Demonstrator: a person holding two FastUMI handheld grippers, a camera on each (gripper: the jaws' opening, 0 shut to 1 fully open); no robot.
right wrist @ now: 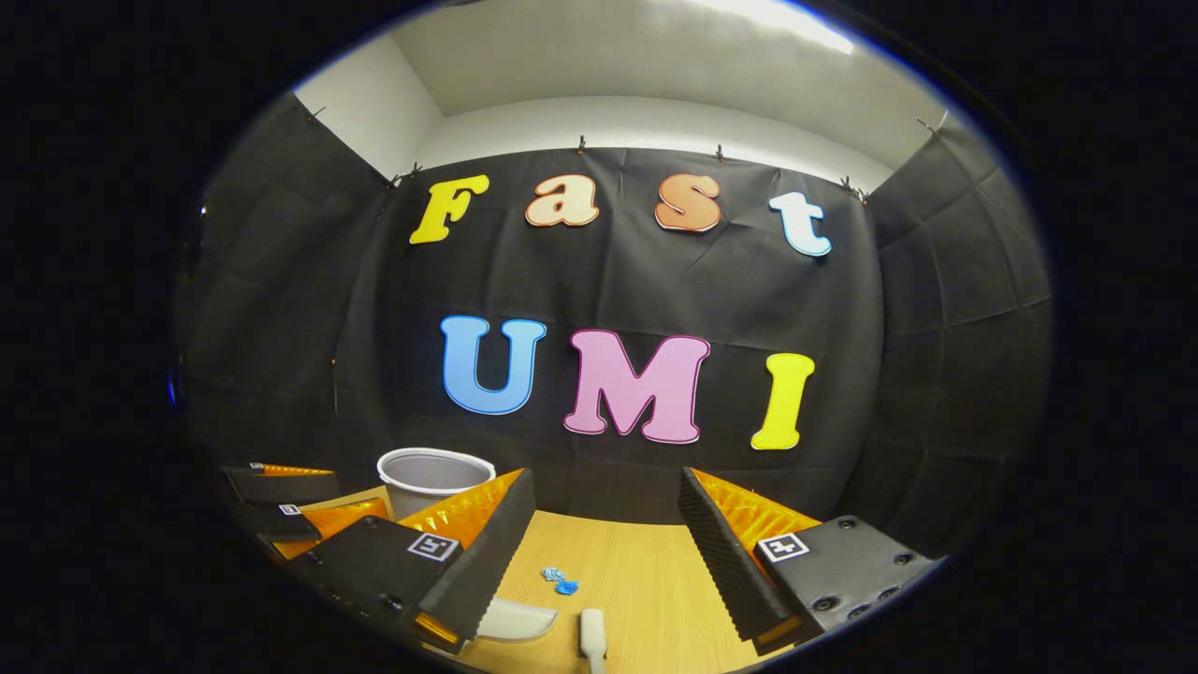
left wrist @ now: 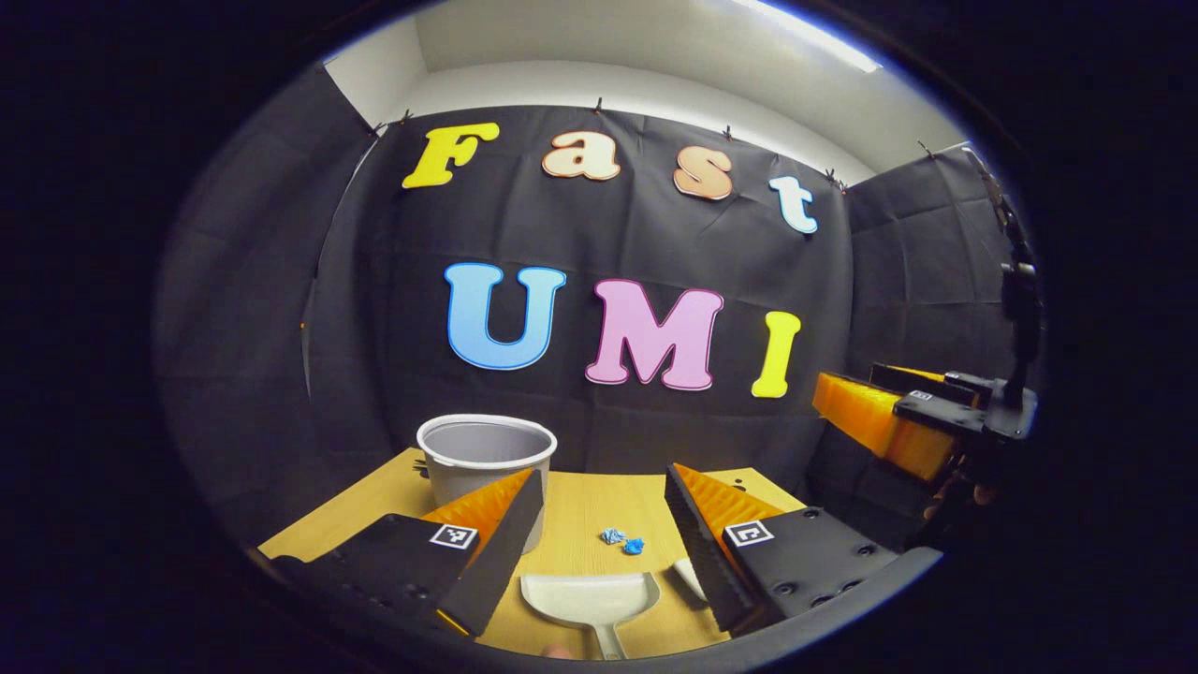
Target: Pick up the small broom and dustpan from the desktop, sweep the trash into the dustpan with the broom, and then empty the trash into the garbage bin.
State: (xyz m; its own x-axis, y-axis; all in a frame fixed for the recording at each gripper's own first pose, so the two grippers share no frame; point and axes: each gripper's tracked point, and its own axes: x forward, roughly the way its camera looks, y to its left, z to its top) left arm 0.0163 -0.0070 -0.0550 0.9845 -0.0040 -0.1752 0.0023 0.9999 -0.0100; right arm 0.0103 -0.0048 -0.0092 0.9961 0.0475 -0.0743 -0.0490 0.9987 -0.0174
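Pale plastic dustpan point(left wrist: 591, 596) lying near on the desk point(left wrist: 599, 505): light, stiff; handle inviting grip; both fingers gaping, holding nothing.

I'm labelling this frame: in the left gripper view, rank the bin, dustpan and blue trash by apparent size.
1. garbage bin, though farther back and partly hidden behind a finger.
2. dustpan, closer to the camera.
3. blue trash, two small scraps, clearly smallest.

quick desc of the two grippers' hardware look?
Both match. Left gripper: black flat finger bodies with bolt holes, each carrying a square black-and-white fiducial tag; wedge-shaped fingers with ribbed, sawtooth inner faces. Right gripper has the same build and tags. No cables or sleeves visible.
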